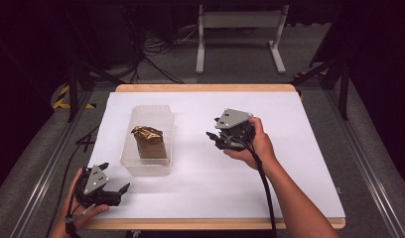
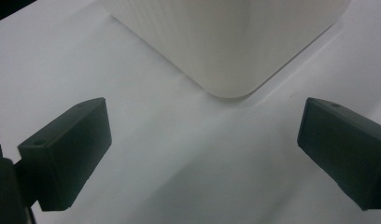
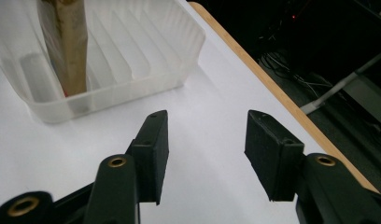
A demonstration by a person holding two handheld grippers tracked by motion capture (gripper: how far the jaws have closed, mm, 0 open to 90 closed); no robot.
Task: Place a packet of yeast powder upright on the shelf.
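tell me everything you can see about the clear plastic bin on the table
The clear plastic bin is a translucent, rectangular open-topped container with rounded corners and ribbed walls. It stands upright on the white table cover, left of centre, its long side running away from the person. Inside stands a brown paper bag with a crumpled top, upright against the floor of the bin. Nothing else touches it: the left gripper rests near its front corner and the right gripper hangs off to its right, both apart from it.

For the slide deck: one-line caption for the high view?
Person's right gripper, jaws open and empty, beside a clear ribbed bin holding an upright gold packet; left gripper waits nearby.
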